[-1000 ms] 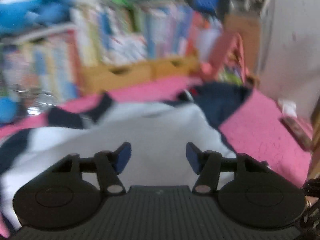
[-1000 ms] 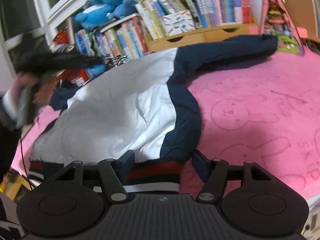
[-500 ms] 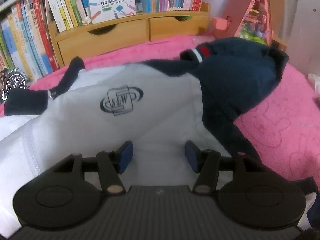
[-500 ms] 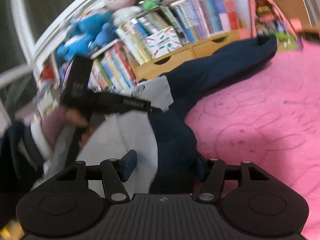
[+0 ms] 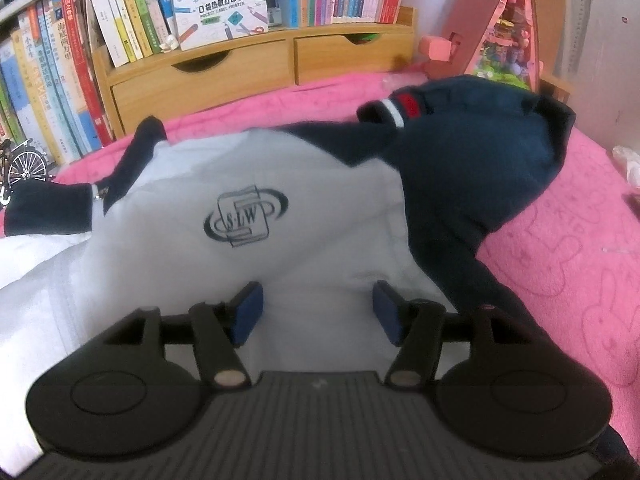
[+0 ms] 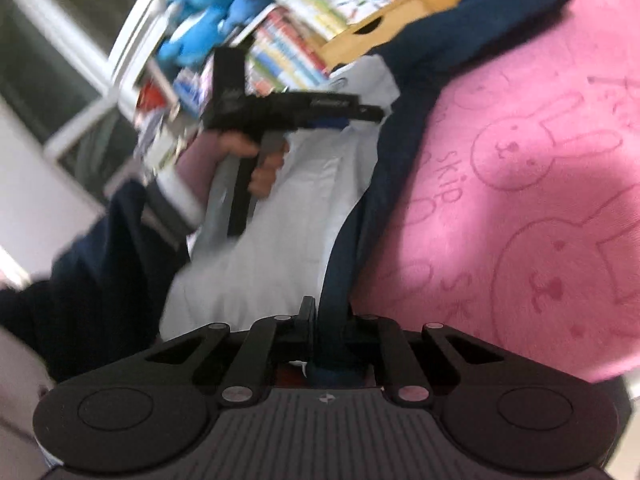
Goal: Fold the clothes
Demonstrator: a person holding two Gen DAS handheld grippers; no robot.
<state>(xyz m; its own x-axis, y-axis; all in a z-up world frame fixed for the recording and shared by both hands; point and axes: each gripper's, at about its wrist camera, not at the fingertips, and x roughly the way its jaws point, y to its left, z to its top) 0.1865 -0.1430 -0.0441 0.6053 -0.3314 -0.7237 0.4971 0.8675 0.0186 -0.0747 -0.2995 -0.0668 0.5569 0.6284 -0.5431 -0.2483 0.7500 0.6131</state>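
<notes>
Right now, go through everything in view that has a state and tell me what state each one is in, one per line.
Right gripper: shut on the jacket's navy side edge.
Left gripper: open, over the white front panel, nothing between its pads.
Jacket: unfolded, spread on the pink blanket.
Navy sleeve: bunched, cuff doubled back toward the chest.
Two wooden drawers: closed.

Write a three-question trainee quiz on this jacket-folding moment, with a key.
1. True or false: the right gripper is shut on the jacket.
2. What sits between the left gripper's open jaws? A) white cloth B) a book C) nothing but pink blanket
3. What colour is the blanket under the jacket?

Key: 1 true, it pinches the jacket's navy edge. 2 A, unclamped. 3 pink.
</notes>
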